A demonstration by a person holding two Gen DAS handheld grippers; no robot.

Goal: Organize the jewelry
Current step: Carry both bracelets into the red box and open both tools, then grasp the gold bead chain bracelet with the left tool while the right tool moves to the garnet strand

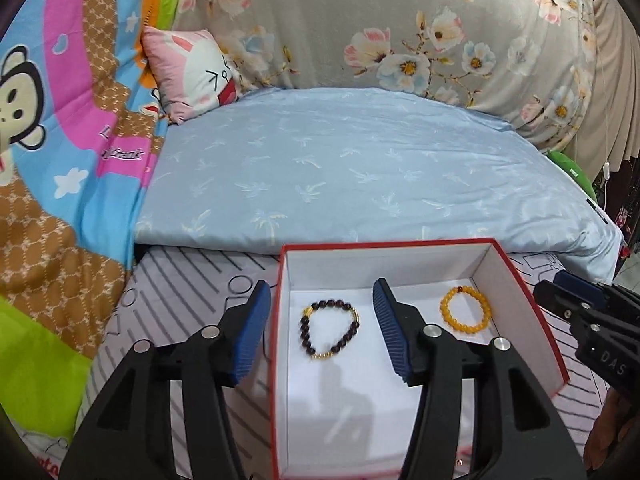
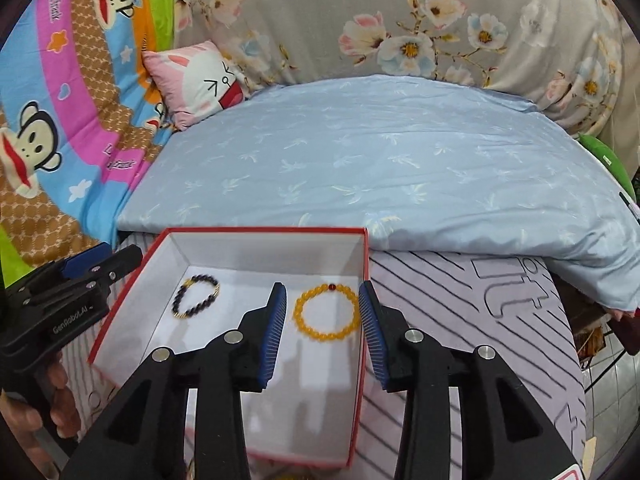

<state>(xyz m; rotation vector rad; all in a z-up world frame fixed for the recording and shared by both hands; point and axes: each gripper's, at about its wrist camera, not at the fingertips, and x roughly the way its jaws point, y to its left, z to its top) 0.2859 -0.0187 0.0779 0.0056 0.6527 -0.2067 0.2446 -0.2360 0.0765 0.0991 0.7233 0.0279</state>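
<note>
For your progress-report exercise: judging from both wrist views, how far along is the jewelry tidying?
Done: the dark bracelet and the yellow bracelet both lie inside the red box. In hand: nothing; the left claw and right claw stand open, empty, over the box. Left: no loose jewelry shows on the bed; no lid is in view.

A striped bed sheet (image 1: 192, 292) fills the lower frame. On it rest a red box (image 1: 524, 312) and, above, a folded blue quilt (image 1: 360, 168)

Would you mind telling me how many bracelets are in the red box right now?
2. The dark beaded bracelet lies on the box's left side, the yellow beaded bracelet on its right. The box's near floor is partly hidden.
</note>
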